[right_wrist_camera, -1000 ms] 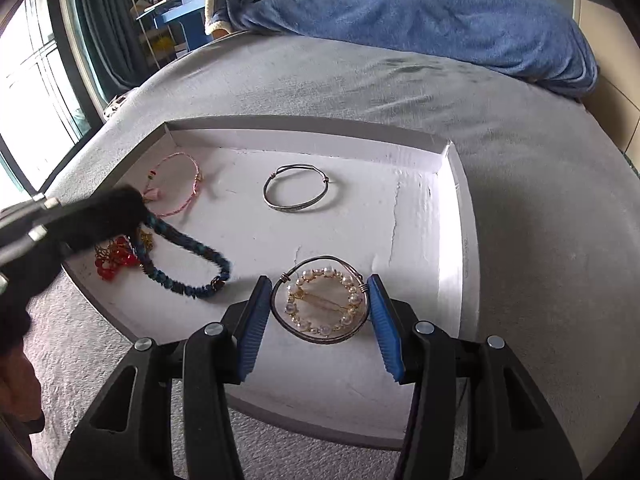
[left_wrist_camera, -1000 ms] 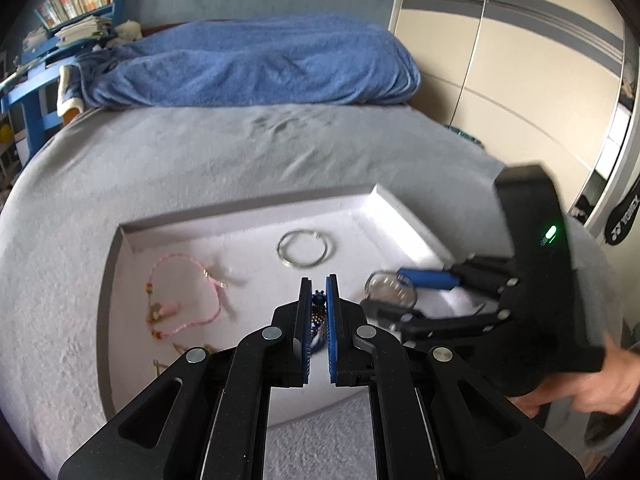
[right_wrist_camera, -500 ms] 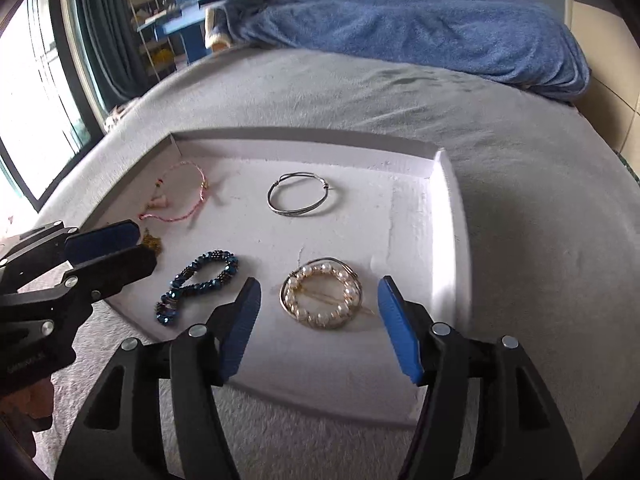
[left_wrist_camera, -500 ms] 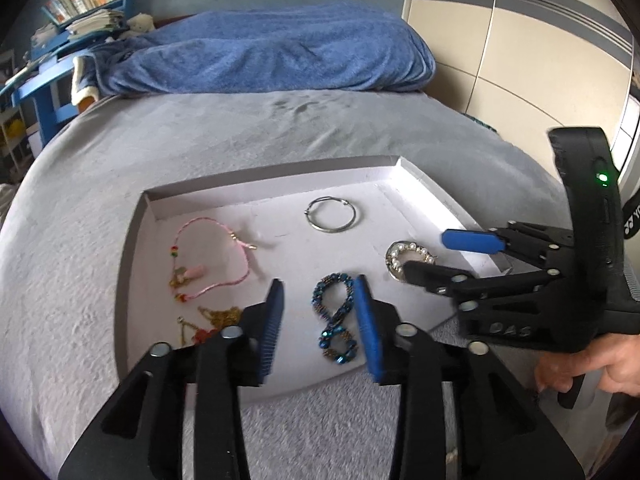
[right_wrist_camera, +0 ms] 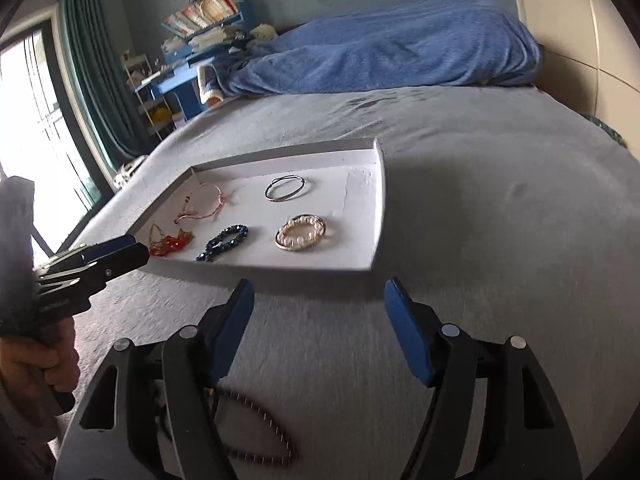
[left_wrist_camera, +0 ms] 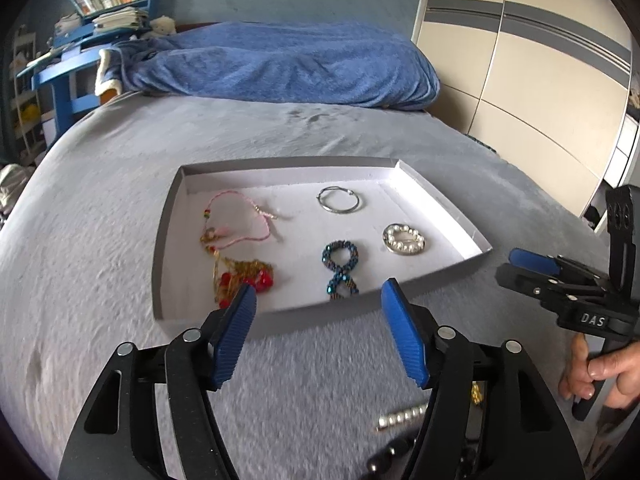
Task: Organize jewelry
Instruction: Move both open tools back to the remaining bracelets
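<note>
A white tray (left_wrist_camera: 436, 200) lies on the grey bed. In it are a pink cord bracelet (left_wrist_camera: 236, 220), a red-and-gold piece (left_wrist_camera: 244, 278), a silver bangle (left_wrist_camera: 339, 199), a blue beaded bracelet (left_wrist_camera: 340, 266) and a pearl bracelet (left_wrist_camera: 405, 239). The tray (right_wrist_camera: 378, 216) also shows in the right wrist view. My left gripper (left_wrist_camera: 318, 338) is open and empty, above the blanket in front of the tray. My right gripper (right_wrist_camera: 320, 328) is open and empty, also in front of the tray. Loose beads (left_wrist_camera: 402, 416) and a dark beaded strand (right_wrist_camera: 256, 424) lie under the grippers.
A blue blanket (left_wrist_camera: 288, 64) is heaped at the far end of the bed. A wardrobe (left_wrist_camera: 540, 60) stands at the right and a blue shelf with books (left_wrist_camera: 92, 8) at the far left. The right gripper (left_wrist_camera: 532, 268) shows at the right edge of the left wrist view.
My left gripper opened and let go of the blue beaded bracelet in the tray. The right gripper left the pearl bracelet. Both grippers pulled back from the tray toward me.
</note>
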